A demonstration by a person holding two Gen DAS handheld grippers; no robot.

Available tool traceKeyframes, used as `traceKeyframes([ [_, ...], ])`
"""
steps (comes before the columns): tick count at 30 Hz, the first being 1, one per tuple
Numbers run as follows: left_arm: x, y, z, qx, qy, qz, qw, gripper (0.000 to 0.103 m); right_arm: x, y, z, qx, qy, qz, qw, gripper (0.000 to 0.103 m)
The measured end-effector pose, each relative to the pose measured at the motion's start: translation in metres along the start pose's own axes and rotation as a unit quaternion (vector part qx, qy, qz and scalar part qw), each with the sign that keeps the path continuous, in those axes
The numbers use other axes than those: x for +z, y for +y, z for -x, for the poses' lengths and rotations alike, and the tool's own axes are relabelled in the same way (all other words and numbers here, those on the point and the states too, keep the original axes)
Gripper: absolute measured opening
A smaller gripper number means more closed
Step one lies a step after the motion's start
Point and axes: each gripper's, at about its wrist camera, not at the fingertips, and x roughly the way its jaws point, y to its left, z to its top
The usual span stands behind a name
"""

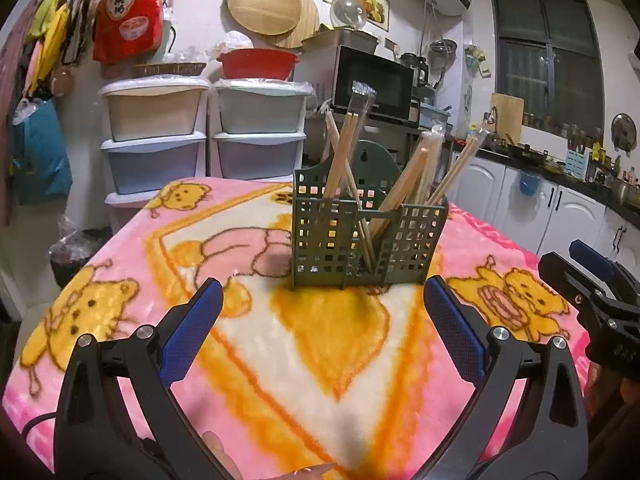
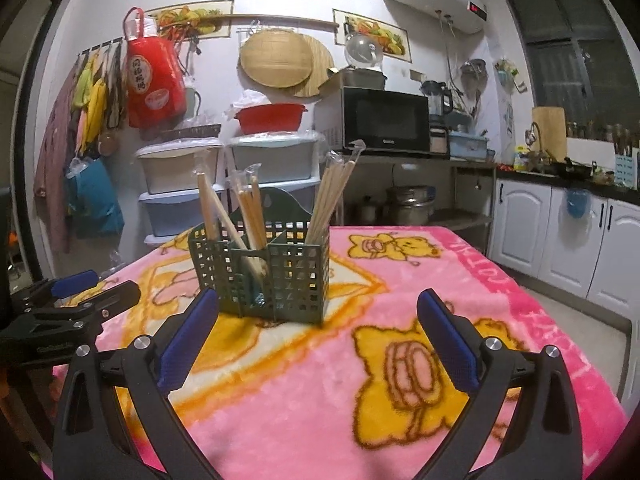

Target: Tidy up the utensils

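Note:
A green slotted utensil caddy (image 1: 366, 236) stands upright on the pink cartoon blanket (image 1: 328, 340). It holds several pairs of wrapped wooden chopsticks (image 1: 344, 152) leaning outward in its compartments. My left gripper (image 1: 322, 300) is open and empty, a short way in front of the caddy. In the right wrist view the caddy (image 2: 264, 272) sits ahead and to the left, with chopsticks (image 2: 252, 208) sticking up. My right gripper (image 2: 318, 316) is open and empty, near the caddy's front right corner. Each gripper shows at the edge of the other's view, the right (image 1: 592, 292) and the left (image 2: 76, 300).
The blanket covers a table (image 2: 400, 360). Stacked plastic drawers (image 1: 156, 140) and a microwave (image 1: 372, 80) on a metal shelf stand behind it. White kitchen cabinets (image 2: 560, 236) run along the right. A bin with a bag (image 1: 72, 252) sits at the left floor.

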Motion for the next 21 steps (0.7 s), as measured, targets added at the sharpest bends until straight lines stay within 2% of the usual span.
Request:
traceKeyframes([
  [21, -0.0001, -0.0003, -0.0028, 0.0, 0.001, 0.002, 1.0, 0.093, -0.0021, -0.0006, -0.0016, 0.002, 0.005, -0.004, 1.0, 0.097],
])
